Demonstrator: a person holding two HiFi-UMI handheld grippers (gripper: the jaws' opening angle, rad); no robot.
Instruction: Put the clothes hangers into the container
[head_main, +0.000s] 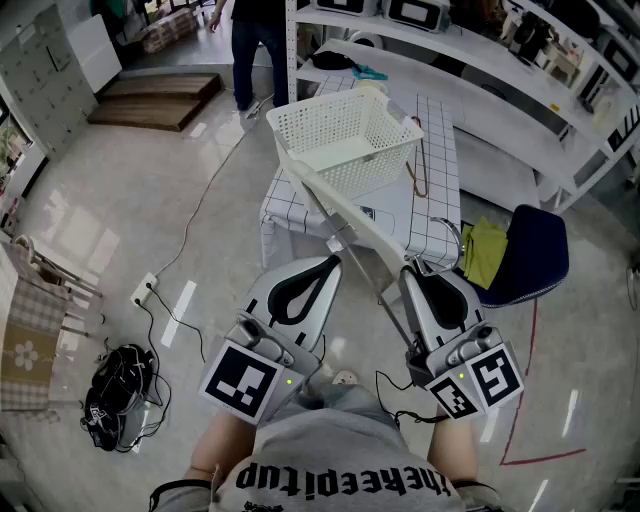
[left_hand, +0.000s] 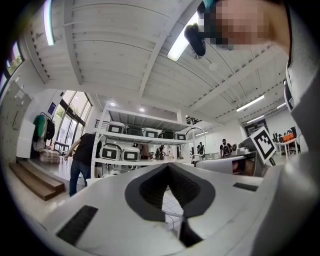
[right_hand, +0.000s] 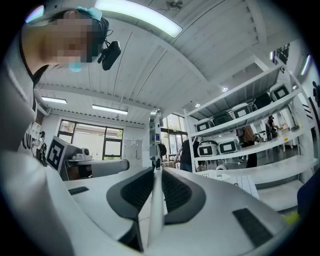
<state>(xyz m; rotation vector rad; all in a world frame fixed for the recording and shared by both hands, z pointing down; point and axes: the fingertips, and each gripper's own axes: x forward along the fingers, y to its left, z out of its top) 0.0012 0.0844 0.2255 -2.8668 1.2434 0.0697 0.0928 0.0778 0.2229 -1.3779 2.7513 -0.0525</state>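
A white slatted basket (head_main: 345, 135) stands on a table with a checked cloth (head_main: 435, 215). My right gripper (head_main: 417, 266) (right_hand: 156, 167) is shut on a long white clothes hanger (head_main: 335, 205) (right_hand: 155, 145). The hanger's bar slants up and left from the jaws to the basket's near left corner. In the right gripper view it shows as a thin white strip between the pads. To the left of it, my left gripper (head_main: 328, 262) (left_hand: 168, 165) hangs before the table, its tips together and nothing between them. A brown hanger (head_main: 418, 172) lies on the cloth right of the basket.
A blue chair (head_main: 530, 250) with a yellow-green cloth (head_main: 485, 250) stands right of the table. A cable and a black bag (head_main: 118, 392) lie on the floor at left. Behind are white shelves (head_main: 520, 90), a standing person (head_main: 255, 40) and wooden steps (head_main: 160, 98).
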